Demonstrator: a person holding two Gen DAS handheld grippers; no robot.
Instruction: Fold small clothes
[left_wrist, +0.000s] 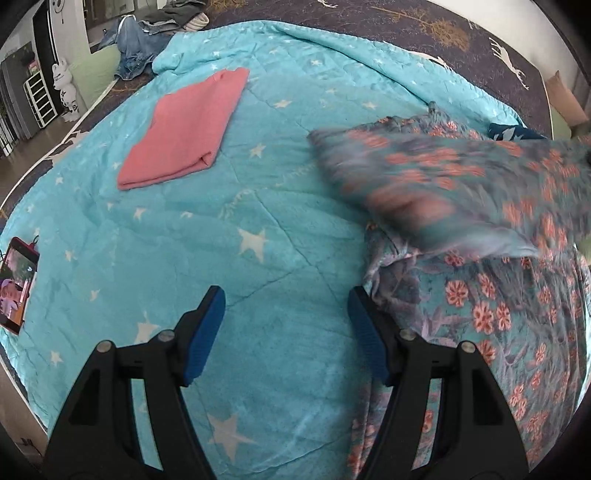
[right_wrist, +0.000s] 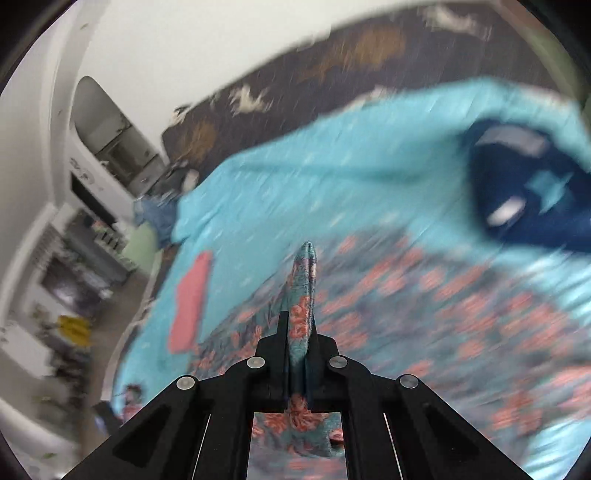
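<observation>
left tongs (left_wrist: 286, 332): jaws wide, nothing between the blue pads, hovering over the star blanket (left_wrist: 207, 236) with the floral garment's near edge just beside the right-hand pad.
right tongs (right_wrist: 300, 343): jaws narrow, pinched on a ridge of the floral garment (right_wrist: 304, 280), which stands up ahead of the tips.
floral garment (left_wrist: 491, 310): spread to the right of the left tongs; one flap is lifted and blurred above the rest, so a fold looks under way, not laid flat.
done, by my reading: the pink cloth (left_wrist: 184, 129) lies folded, well ahead and to the left of the left tongs.
left, by my reading: lay the raised flap down, make any further folds, then the dark blue garment (right_wrist: 535, 192) far ahead and right of the right tongs.
other: a phone (left_wrist: 16, 284) lies at the blanket's edge, far left of the left tongs.
unclear: right view is motion-blurred, so the flap's landing spot cannot be told.
</observation>
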